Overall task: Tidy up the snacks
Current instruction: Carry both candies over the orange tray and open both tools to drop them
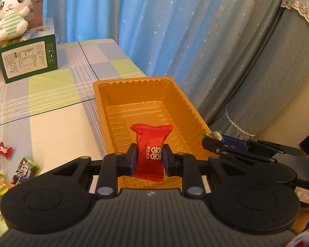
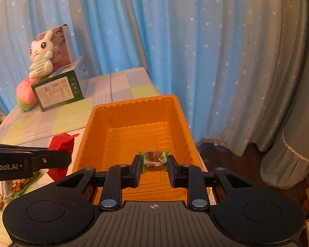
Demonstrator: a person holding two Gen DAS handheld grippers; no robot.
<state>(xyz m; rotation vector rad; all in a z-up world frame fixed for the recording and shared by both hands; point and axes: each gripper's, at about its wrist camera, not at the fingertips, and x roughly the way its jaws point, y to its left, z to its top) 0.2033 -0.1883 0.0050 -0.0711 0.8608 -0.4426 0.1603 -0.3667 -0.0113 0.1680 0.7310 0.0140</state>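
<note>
An orange plastic tray (image 1: 105,103) sits on the checked tablecloth near the table's right edge; it also shows in the right wrist view (image 2: 96,123). My left gripper (image 1: 149,158) is shut on a red snack packet (image 1: 151,144) and holds it above the tray's near end. My right gripper (image 2: 154,161) is shut on a small green-ended wrapped candy (image 2: 153,160), also above the tray's near end. The right gripper (image 1: 214,142) shows at the tray's right rim in the left wrist view. The left gripper and red packet (image 2: 61,144) show at the tray's left in the right wrist view.
Several loose snack packets (image 1: 24,168) lie on the table at the near left. A green box (image 1: 28,59) with a plush rabbit (image 1: 12,14) on it stands at the far left. Blue starred curtains (image 1: 175,30) hang behind, beyond the table's right edge.
</note>
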